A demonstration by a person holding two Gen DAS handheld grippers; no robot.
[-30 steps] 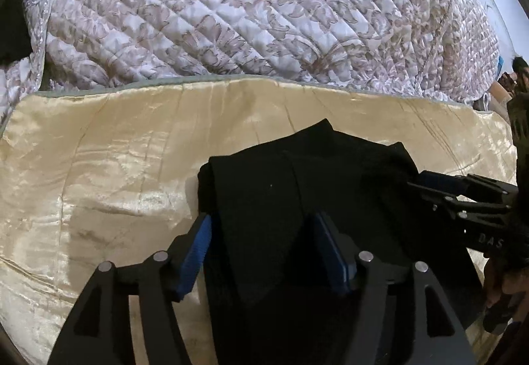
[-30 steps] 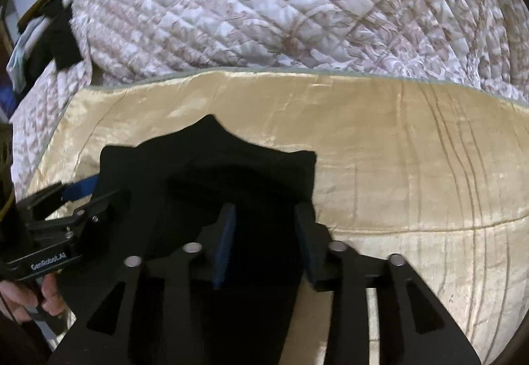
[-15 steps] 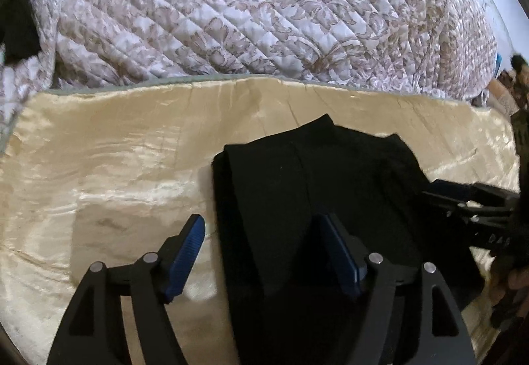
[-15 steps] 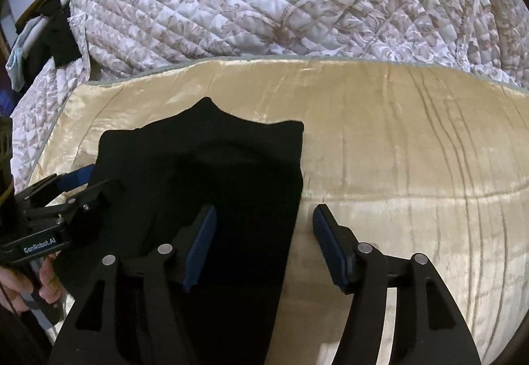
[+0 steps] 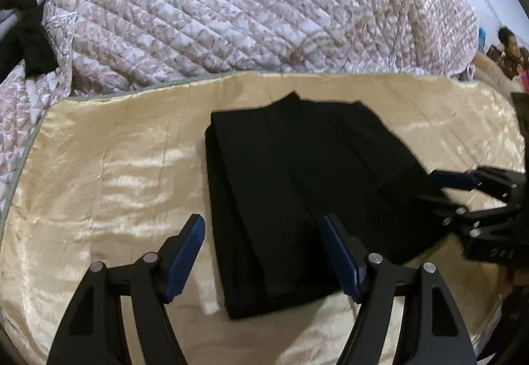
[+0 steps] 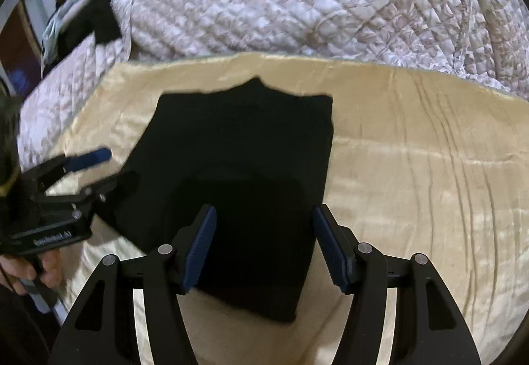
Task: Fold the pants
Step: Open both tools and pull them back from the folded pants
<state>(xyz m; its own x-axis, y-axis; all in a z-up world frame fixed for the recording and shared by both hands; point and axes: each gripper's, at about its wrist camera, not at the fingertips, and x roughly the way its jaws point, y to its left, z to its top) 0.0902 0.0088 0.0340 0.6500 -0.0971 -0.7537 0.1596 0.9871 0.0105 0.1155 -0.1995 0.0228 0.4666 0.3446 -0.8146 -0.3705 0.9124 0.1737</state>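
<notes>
Left wrist view, left to right: at the upper left edge, a dark garment (image 5: pixel 31 44), mostly cut off and hard to identify. Across the top, a quilted floral bedspread (image 5: pixel 248 11). Below it, a shiny cream cover (image 5: pixel 109 173) spread over the bed. In the centre, the black pants (image 5: pixel 297 186), folded into a compact stack lying flat on the cream cover; folds barely readable in the black. At the bottom, the left claw (image 5: pixel 263 252), jaws just opened and standing wide apart, gripping nothing, its right pad over the pants' near edge, touching or not unclear. At the right edge, the right claw (image 5: pixel 463 193), partly cut off.

Right wrist view, left to right: at the lower left, a hand (image 6: pixel 29 269) holding the left claw (image 6: pixel 99 166), blurred. In the centre, the pants (image 6: pixel 238 173), near corner between the fingers of the right claw (image 6: pixel 264 246), jaws just opened, apart, holding nothing.
</notes>
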